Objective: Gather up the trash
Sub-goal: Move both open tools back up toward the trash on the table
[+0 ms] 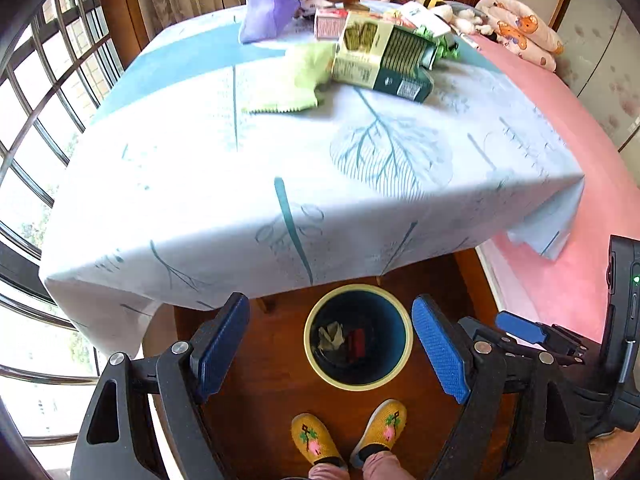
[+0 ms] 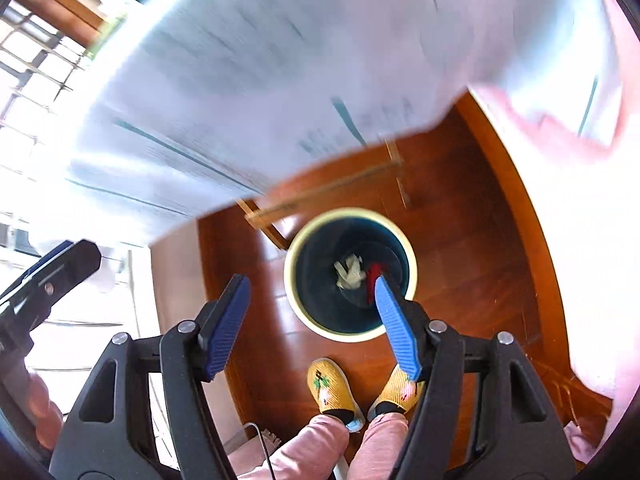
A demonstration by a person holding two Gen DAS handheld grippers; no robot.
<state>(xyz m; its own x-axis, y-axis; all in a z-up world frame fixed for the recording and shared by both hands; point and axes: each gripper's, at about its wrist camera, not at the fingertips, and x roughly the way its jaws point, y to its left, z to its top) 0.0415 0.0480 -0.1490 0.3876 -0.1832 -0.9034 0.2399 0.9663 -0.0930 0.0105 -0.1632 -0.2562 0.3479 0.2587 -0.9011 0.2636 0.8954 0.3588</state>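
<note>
Left gripper [image 1: 332, 340]: the jaws are spread wide and nothing is held between the blue pads [image 1: 440, 348].
Right gripper [image 2: 312, 312]: the jaws are seen apart and empty; one of its fingers also shows at the right edge of the left wrist view.
Trash bin [image 1: 406, 354]: it is placed on the wooden floor [image 1: 272, 376], below and between the pads of the left gripper, near the person's yellow slippers [image 1: 312, 436]. In the right wrist view the tip of the right pad is seen in front of the bin's opening.
Trash in the bin: a crumpled pale paper [image 2: 350, 272] and a red piece [image 2: 374, 272] are lying at the bottom, touching each other.
Trash on the table: a green-and-cream box [image 1: 384, 58], a light green packet [image 1: 296, 80] and a purple bag [image 1: 268, 10] are left at the far side of the tablecloth [image 1: 200, 184], well apart from both grippers.
Hard to make out: the small items behind the box are crowded and cannot be told apart. The tablecloth in the right wrist view is strongly blurred. The red piece is partly hidden by the right pad.
</note>
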